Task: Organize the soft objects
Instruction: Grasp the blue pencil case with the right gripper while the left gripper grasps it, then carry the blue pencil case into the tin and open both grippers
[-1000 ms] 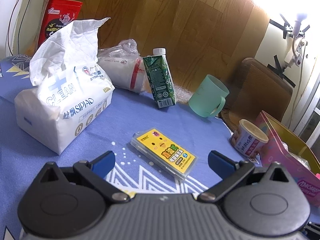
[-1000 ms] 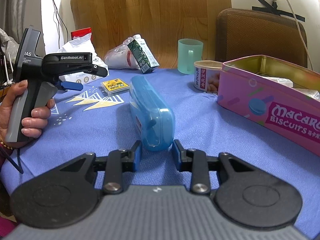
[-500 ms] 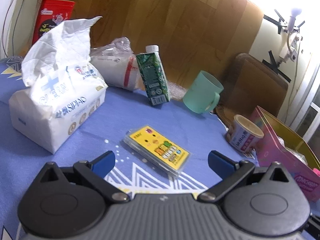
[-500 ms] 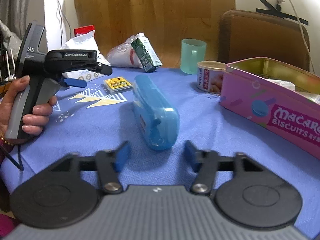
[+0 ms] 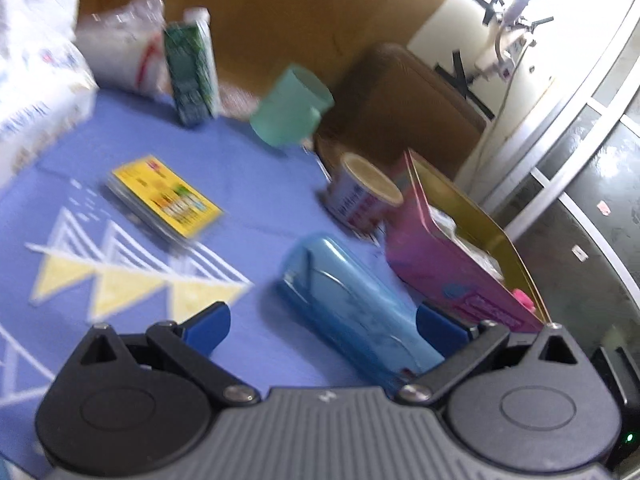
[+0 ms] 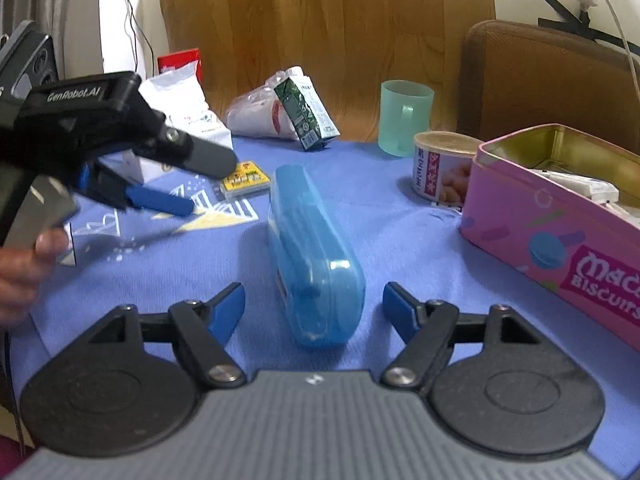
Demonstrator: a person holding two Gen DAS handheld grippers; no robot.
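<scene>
A blue plastic case [image 6: 312,248] lies lengthwise on the blue cloth. My right gripper [image 6: 313,298] straddles its near end; the jaws are opening and the pads stand clear of its sides. My left gripper [image 5: 322,318] is open and points at the same blue case [image 5: 352,300], whose near end lies between the fingers close to the right pad. In the right wrist view the left gripper [image 6: 210,186] hovers left of the case. A white tissue pack [image 6: 180,108] sits at the back left, blurred at the tissue pack's [image 5: 32,92] edge of the left wrist view.
An open pink biscuit tin [image 6: 560,232] stands right of the case, with a can [image 6: 440,172] and a mint cup [image 6: 404,120] behind. A yellow card pack [image 6: 245,176], green carton [image 6: 306,116] and plastic bag [image 6: 256,116] lie further back. A hand [image 6: 20,276] holds the left gripper.
My right gripper's jaws came off the blue case and spread wide. The left gripper swung right, away from the tissue pack, so the blue case and pink tin now fill its view.
</scene>
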